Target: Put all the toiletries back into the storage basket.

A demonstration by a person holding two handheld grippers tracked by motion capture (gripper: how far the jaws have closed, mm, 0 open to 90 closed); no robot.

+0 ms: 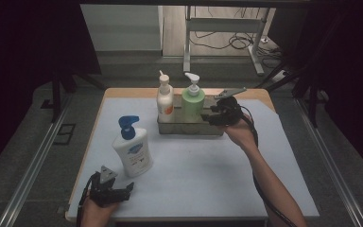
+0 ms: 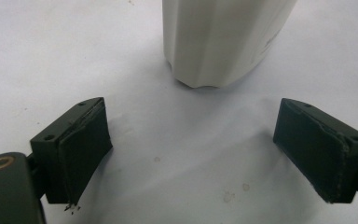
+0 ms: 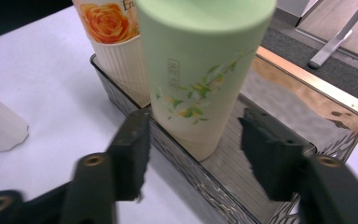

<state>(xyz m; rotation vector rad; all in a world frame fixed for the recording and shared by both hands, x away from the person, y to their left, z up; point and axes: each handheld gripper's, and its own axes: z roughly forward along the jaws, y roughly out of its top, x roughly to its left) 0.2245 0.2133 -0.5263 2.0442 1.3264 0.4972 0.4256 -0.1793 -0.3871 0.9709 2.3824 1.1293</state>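
Note:
A metal tray (image 1: 184, 127) at the back of the table holds a cream pump bottle (image 1: 165, 100) with an orange rose label and, to its right, a green pump bottle (image 1: 193, 101). My right gripper (image 1: 209, 115) is level at the tray's right end and points at the green bottle. In the right gripper view its jaws (image 3: 198, 154) stand partly apart on either side of the green bottle's (image 3: 200, 70) base, with gaps showing and the pads not touching it. A white bottle with a blue pump (image 1: 132, 151) stands on the mat. My left gripper (image 1: 125, 188) rests open just in front of it, with nothing between the jaws (image 2: 193, 149).
A pale mat (image 1: 208, 165) covers the wooden table, with bare room in its middle and right. The tray's right half (image 3: 307, 107) holds nothing. Dark curtains flank the table, and a desk frame with cables stands on the floor beyond.

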